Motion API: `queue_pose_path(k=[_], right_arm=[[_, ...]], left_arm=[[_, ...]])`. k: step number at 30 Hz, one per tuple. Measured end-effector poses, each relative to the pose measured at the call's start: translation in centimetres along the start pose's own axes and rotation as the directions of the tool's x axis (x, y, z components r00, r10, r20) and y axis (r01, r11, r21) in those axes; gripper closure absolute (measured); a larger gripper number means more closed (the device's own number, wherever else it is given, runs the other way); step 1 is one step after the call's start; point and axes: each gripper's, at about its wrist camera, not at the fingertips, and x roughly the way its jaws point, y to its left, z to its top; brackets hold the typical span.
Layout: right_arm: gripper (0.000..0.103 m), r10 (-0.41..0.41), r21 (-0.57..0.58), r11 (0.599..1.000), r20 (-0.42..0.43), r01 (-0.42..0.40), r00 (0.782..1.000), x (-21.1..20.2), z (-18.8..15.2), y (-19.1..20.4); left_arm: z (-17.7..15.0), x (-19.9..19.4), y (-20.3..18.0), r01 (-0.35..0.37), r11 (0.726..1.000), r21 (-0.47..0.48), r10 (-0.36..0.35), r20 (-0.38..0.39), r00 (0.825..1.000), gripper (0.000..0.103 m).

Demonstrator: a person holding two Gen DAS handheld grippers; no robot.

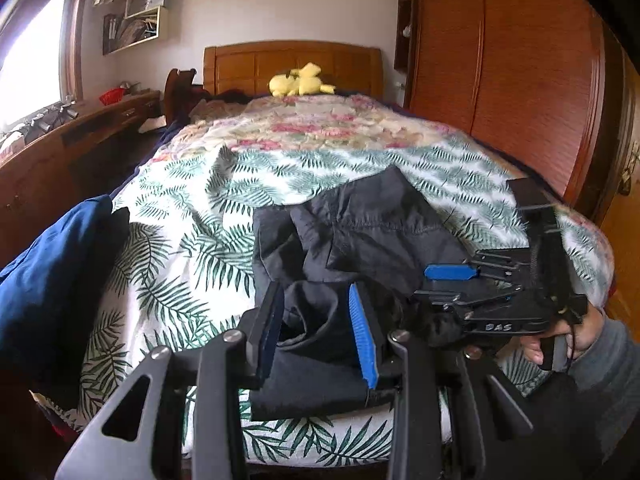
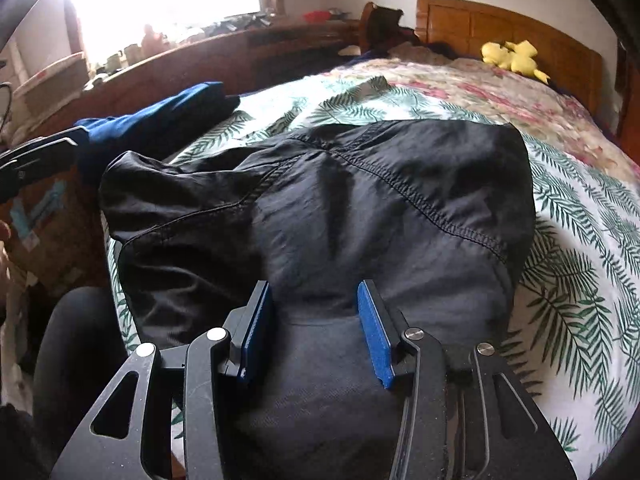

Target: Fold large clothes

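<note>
My left gripper (image 1: 316, 332) pinches the thin, slippery black nylon garment (image 1: 360, 232); right gripper (image 2: 316, 332) hangs spread above it. Floppy stuff, so I'd grab that stitched seam.

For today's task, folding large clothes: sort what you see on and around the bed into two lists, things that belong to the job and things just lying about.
Belongs to the job:
- black garment, bunched on the bed
- left gripper, fabric between its pads
- right gripper, jaws open over the garment
- blue clothes, piled at the bed's edge

Just lying about:
- yellow plush toy
- red bowl
- wall shelves
</note>
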Motion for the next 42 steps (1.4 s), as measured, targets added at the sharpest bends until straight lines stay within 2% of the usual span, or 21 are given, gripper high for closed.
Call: queue_pose_path(k=[4,12,24,31,36,37,38,40,42], right_arm=[[0.058,0.046,0.034,0.998,0.055,-0.047,0.997,-0.4,-1.0,-0.7],[0.058,0.034,0.004,0.999,0.069,-0.035,0.997,-1.0,-1.0,-0.4],[0.058,-0.037,0.011,0.999,0.130,0.036,0.991,-3.4,-1.8,-1.1],[0.058,-0.043,0.017,0.999,0.132,0.041,0.990,-3.6,-1.9,-1.4],[0.058,-0.042,0.014,0.999,0.133,0.041,0.990,-3.5,-2.0,-1.3],[0.058,-0.039,0.016,0.999,0.134,0.037,0.990,-3.6,-2.0,-1.3],[0.058,-0.036,0.017,0.999,0.135,0.034,0.990,-3.6,-2.0,-1.4],[0.058,-0.033,0.019,0.999,0.137,0.031,0.990,-3.6,-2.0,-1.4],[0.058,-0.031,0.020,0.999,0.138,0.029,0.990,-3.7,-1.9,-1.4]], left_arm=[[-0.2,1.3,-0.8,-0.049,0.998,0.028,0.050,-0.044,0.998,0.070],[-0.3,3.5,-1.7,-0.103,0.992,0.068,0.109,-0.087,0.990,0.070],[-0.6,6.2,-1.5,-0.110,0.989,0.096,0.125,-0.162,0.979,0.070],[-1.1,7.8,-0.2,-0.089,0.995,0.044,0.096,-0.205,0.974,0.069],[-1.2,7.6,-0.3,-0.078,0.997,0.031,0.082,-0.188,0.979,0.069],[-1.2,7.3,-0.4,-0.072,0.997,0.034,0.077,-0.178,0.981,0.074],[-1.1,7.0,-0.5,-0.062,0.998,0.033,0.066,-0.166,0.984,0.086],[-1.0,6.2,-0.6,-0.060,0.998,0.034,0.065,-0.139,0.988,0.095],[-0.7,4.9,-0.7,-0.067,0.997,0.045,0.071,-0.094,0.993,0.097]])
